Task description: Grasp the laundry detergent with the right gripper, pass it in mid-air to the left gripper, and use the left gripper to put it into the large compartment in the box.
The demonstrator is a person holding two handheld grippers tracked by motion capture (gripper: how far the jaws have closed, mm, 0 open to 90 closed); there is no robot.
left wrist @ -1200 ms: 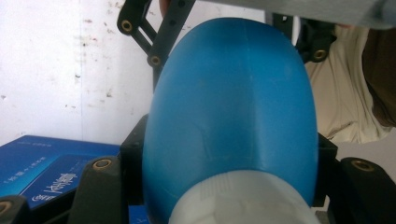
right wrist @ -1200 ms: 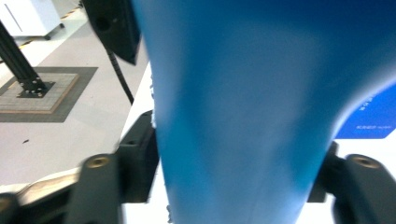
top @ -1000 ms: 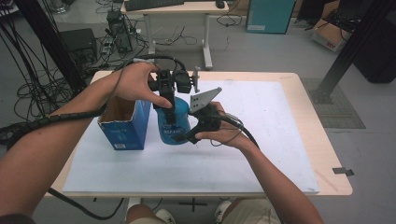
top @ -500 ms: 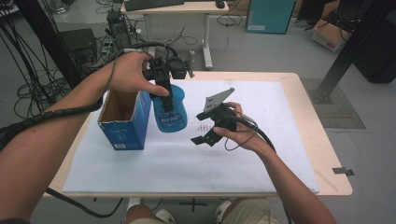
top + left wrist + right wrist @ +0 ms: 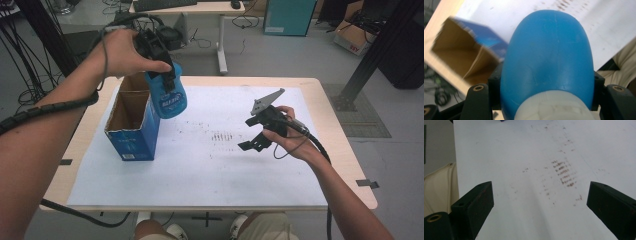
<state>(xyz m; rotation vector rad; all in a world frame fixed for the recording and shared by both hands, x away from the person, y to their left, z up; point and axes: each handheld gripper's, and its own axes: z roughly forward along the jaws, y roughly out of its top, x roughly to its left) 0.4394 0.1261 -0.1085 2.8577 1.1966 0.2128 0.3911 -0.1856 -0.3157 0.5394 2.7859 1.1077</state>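
Right gripper (image 5: pixel 252 134) hangs over the white sheet (image 5: pixel 210 170) on the table (image 5: pixel 345 150), jaws wide apart with nothing between them, having just been opening. Further back, the left gripper (image 5: pixel 167 82) is clamped on a blue bottle (image 5: pixel 169 95): smooth rounded plastic, white cap (image 5: pixel 554 106) at the neck, white lettering on the side. It's held up in the air, tilted, right above the edge of the blue cardboard box (image 5: pixel 131 122). The box stands open-topped, brown inside, and looks empty.
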